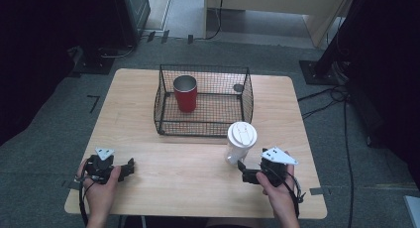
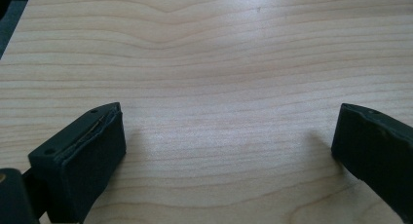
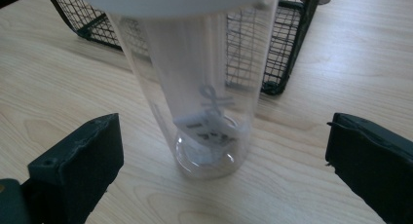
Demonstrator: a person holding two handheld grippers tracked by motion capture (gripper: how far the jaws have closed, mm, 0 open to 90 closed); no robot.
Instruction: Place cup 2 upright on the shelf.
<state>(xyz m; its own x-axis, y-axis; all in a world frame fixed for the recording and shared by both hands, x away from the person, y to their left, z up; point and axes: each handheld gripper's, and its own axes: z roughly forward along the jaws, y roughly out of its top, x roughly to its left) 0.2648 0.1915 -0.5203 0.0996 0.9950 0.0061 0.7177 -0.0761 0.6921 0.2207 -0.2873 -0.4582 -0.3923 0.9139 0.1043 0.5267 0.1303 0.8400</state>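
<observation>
High view: your left tongs rest low at the near left of the wooden surface, held in your left hand, with the jaws pointing right across bare wood. In the left gripper view those jaws stand wide apart with nothing but wood grain between them. Your right tongs sit at the near right in your right hand, and their jaws point toward the far side, at the base of a clear tumbler with a white lid. In the right gripper view the right tongs are spread wide too; the clear tumbler stands upright between the two jaws, touching neither (there is a gap of wood on each side). Something pale lies inside its bottom, too blurred to name.

Just beyond the tumbler stands a black wire basket, mid-surface toward the far edge. A red cup with a metal rim stands upright in its left half. A small dark round thing shows at the basket's far right corner; you cannot tell whether it is inside or outside the mesh. Grey carpet surrounds the surface.
</observation>
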